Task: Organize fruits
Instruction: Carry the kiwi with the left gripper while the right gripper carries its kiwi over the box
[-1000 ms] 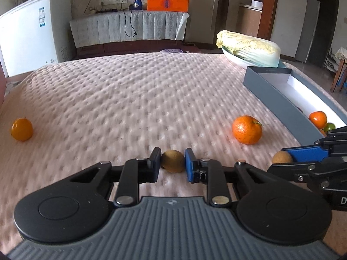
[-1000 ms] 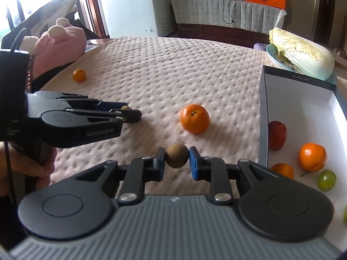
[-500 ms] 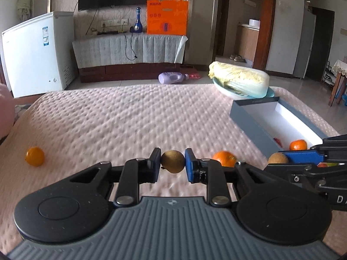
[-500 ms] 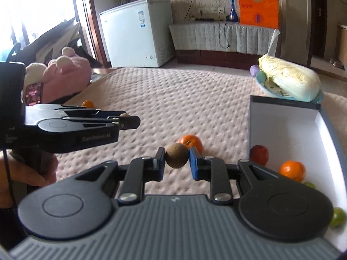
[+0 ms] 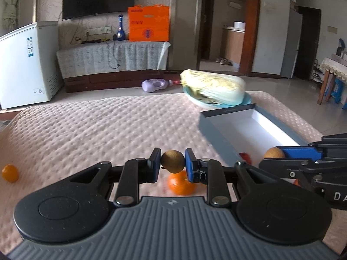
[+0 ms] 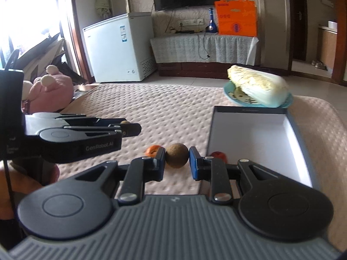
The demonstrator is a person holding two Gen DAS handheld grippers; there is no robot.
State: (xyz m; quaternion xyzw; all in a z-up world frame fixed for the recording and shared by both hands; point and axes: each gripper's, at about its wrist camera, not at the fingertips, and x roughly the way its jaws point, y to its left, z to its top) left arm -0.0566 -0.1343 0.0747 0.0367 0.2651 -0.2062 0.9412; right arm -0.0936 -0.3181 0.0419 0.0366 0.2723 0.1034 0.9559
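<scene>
My left gripper [image 5: 172, 164] is shut on a brown kiwi [image 5: 172, 161] and holds it above the pink quilted bed. My right gripper [image 6: 177, 158] is shut on a second brown kiwi [image 6: 177, 155], held beside the near corner of the grey box [image 6: 256, 134]. The right gripper also shows at the right of the left wrist view [image 5: 282, 155], with its kiwi [image 5: 273, 153]. An orange [image 5: 180, 184] lies on the bed under the left gripper; it shows in the right wrist view [image 6: 153, 150] too. A red fruit [image 6: 219, 155] lies in the box.
A small orange [image 5: 9, 173] lies at the bed's far left. A cabbage on a blue plate [image 5: 214, 87] stands behind the box. A pink plush toy [image 6: 52, 88] sits at the left bed edge. A white freezer [image 5: 26, 62] stands beyond the bed.
Both grippers have risen with their kiwis still held. The bed and fruit sit lower in view and the big orange now lies under the left gripper's fingers.
</scene>
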